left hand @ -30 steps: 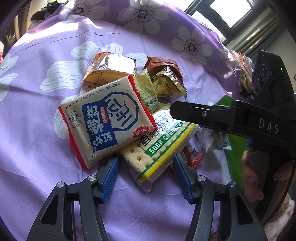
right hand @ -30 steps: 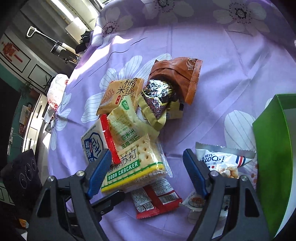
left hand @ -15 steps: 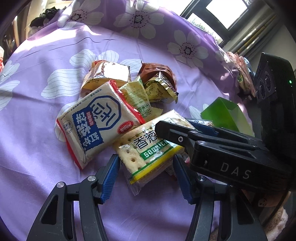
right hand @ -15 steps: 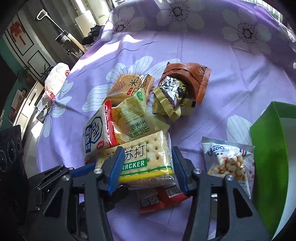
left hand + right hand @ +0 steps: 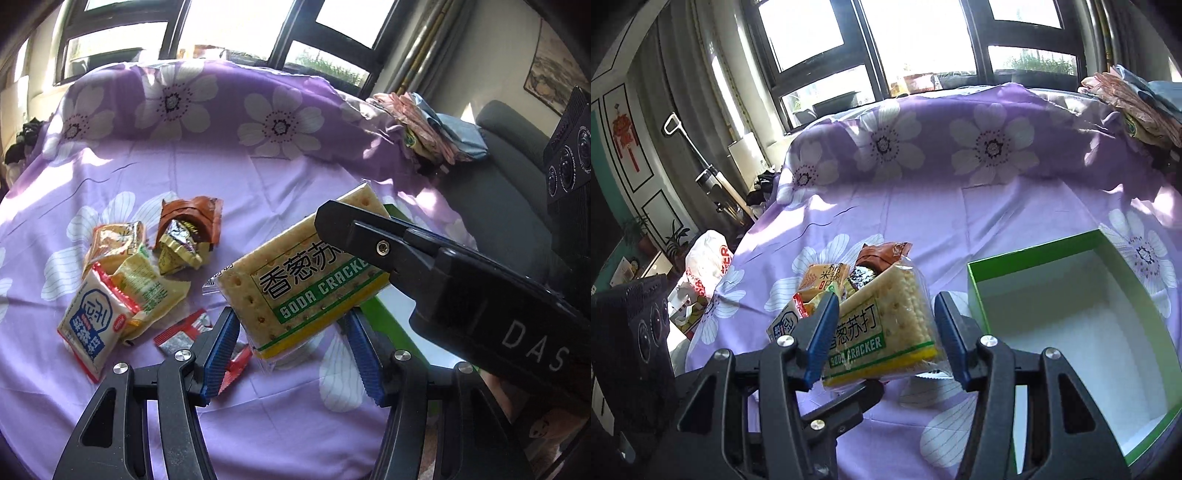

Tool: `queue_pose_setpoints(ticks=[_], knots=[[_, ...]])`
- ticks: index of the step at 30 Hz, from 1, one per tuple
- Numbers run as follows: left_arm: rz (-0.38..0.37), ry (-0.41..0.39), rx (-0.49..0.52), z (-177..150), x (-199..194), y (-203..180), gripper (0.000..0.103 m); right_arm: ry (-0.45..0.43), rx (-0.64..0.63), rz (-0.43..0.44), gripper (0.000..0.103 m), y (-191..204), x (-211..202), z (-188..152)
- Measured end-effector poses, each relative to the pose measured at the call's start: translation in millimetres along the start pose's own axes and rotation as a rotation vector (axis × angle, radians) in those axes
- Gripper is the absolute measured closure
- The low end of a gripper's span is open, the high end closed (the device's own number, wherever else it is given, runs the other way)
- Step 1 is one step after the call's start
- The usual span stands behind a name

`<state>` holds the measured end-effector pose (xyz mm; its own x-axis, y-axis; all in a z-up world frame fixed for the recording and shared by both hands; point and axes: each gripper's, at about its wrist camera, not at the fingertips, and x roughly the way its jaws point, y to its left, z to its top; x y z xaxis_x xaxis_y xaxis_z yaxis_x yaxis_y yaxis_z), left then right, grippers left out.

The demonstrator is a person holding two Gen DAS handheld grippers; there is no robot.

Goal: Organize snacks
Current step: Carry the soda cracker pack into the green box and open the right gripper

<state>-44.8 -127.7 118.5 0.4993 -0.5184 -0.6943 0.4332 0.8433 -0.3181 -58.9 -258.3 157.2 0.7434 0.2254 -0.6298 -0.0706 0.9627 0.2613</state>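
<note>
A soda cracker pack (image 5: pixel 295 280) hangs in the air above the purple flowered cloth (image 5: pixel 258 177). My left gripper (image 5: pixel 291 321) is shut on its lower end, blue pads against both sides. My right gripper (image 5: pixel 886 306) holds the same pack (image 5: pixel 882 325) from the other side; its jaws are opening slightly, the pads still touching the wrapper. One black right finger (image 5: pixel 369 236) crosses over the pack. Still on the cloth lie a blue-and-white packet (image 5: pixel 92 325), a yellow packet (image 5: pixel 147 291), a brown wrapper (image 5: pixel 192 218) and a red wrapper (image 5: pixel 181 332).
An open green box (image 5: pixel 979 295) with a white inside stands on the cloth to the right of the pack. Folded cloths (image 5: pixel 424 125) lie at the far right edge beside a grey sofa (image 5: pixel 517 147). A white plastic bag (image 5: pixel 705 266) sits left of the table.
The right gripper closed on the cracker pack. Both grippers then rose with it, lifting it off the pile, and the views tilted up toward the windows.
</note>
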Motion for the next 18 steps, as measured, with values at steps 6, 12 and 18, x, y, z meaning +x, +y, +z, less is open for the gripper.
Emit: queue_pose_setpoints(ticks=[6, 12, 18], knots=[[-0.023, 0.014, 0.095, 13.0, 21.3, -50.6, 0.043, -0.066, 0.115, -0.081, 0.044, -43.7, -25.9, -0.1], [-0.054, 0.065, 0.166, 18.0, 51.4, -86.9, 0.043, -0.088, 0.251, -0.119, 0.044, -88.7, -38.5, -7.0], [-0.067, 0.087, 0.199, 22.2, 68.4, -108.1, 0.043, -0.044, 0.364, -0.156, 0.044, -122.3, -30.2, -15.5]])
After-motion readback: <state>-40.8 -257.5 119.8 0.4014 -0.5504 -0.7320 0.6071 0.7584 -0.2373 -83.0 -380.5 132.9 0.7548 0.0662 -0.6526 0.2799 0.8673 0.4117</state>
